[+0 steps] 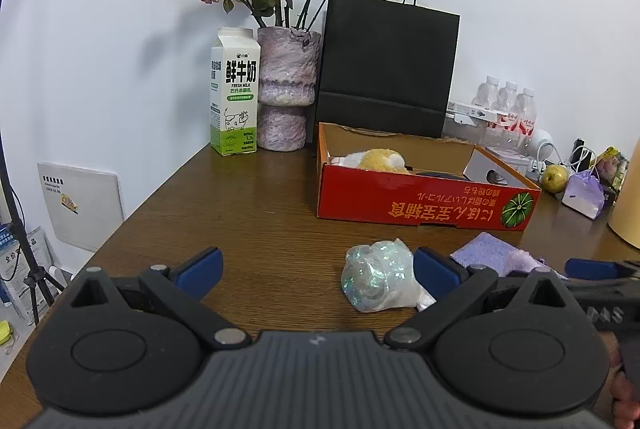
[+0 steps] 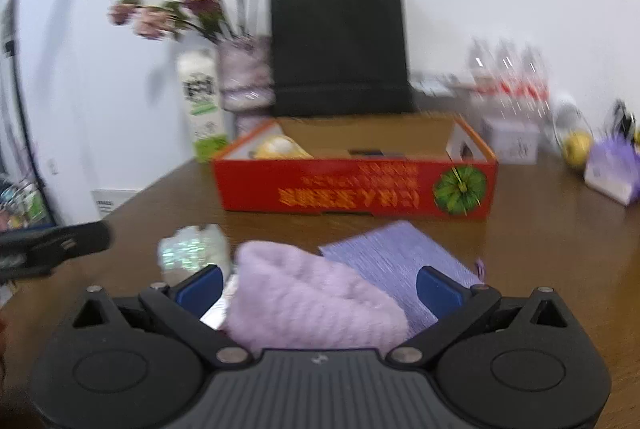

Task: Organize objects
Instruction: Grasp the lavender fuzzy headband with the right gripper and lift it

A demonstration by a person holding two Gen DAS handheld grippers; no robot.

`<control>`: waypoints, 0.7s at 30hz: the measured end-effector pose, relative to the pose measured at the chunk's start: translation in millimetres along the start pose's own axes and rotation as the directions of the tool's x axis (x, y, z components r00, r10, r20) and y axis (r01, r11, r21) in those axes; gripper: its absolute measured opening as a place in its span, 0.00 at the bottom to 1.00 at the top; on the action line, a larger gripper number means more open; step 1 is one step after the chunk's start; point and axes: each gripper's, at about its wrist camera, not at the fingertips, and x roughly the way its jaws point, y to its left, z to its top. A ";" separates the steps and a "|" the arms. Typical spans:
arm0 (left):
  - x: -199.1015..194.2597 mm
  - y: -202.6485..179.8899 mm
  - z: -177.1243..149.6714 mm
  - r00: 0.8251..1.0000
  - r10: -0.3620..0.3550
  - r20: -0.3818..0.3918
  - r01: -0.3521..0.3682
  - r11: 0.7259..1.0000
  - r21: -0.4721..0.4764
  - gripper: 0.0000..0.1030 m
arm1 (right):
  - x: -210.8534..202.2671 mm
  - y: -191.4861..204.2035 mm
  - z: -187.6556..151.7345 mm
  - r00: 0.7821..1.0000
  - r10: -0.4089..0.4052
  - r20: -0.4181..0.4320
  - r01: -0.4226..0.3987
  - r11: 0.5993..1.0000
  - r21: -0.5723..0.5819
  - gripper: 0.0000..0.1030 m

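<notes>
Taking the red box (image 1: 424, 195) as the landmark and reading from left to right: the carton (image 1: 235, 91) and the vase (image 1: 286, 89) stand behind the box's left end. On the table (image 1: 240, 213), in front of the box, lies the shiny bag (image 1: 378, 275), a crumpled iridescent bundle. To the right of it, also in front of the box, lies the purple cloth (image 2: 316, 305).

The left gripper (image 1: 320, 271) is spread wide and holds nothing. The bag sits between its fingers but far off centre, touching or just beside the right finger.

The right gripper (image 2: 318, 287) is spread wide too. The cloth's fluffy fold lies between its fingers, nearer the left one, while a flatter ribbed part runs off toward the right finger and the box. This view is blurred, so I cannot tell whether a finger touches the cloth.

The box lies straight ahead of both grippers, beyond bag and cloth, its long side across the view. It is open on top and already holds a yellow and white soft thing (image 1: 380, 159) near its left end.

The right gripper looks better placed: it is nearly centred on the cloth, whereas the left would need to shift right before closing on the bag.
</notes>
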 end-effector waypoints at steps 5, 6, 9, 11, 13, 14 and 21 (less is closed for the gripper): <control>0.1 -0.9 -0.4 1.000 0.000 0.000 0.000 1.000 0.003 1.00 | 27.6 -17.0 -0.8 0.992 0.053 -0.113 -0.038 0.990 0.133 1.00; 0.3 -1.0 -0.4 1.000 0.000 0.000 0.000 1.000 0.003 1.00 | 30.5 -18.1 -2.0 0.991 0.064 -0.119 -0.047 0.988 0.145 0.99; 0.3 -1.0 -0.5 1.000 0.000 0.000 0.000 1.000 0.003 1.00 | 29.4 -16.8 -6.3 0.988 0.101 -0.113 -0.083 0.985 0.154 0.84; 0.8 -1.2 -0.6 1.000 0.001 -0.002 -0.001 1.000 0.003 1.00 | 26.4 -13.8 -7.7 0.989 0.102 -0.105 -0.087 0.986 0.142 0.72; 1.4 -1.3 -0.7 1.000 0.001 -0.005 -0.001 1.000 0.003 1.00 | 22.1 -12.6 -9.1 0.991 0.105 -0.088 -0.093 0.987 0.130 0.55; 1.5 -0.9 -1.1 1.000 0.001 -0.006 -0.001 1.000 0.002 1.00 | 19.8 -12.8 -9.4 0.991 0.112 -0.076 -0.101 0.986 0.131 0.50; 4.1 0.5 -1.8 1.000 0.004 -0.015 -0.004 1.000 -0.004 1.00 | 3.9 -9.9 -9.5 0.996 0.087 0.013 -0.088 0.993 0.074 0.27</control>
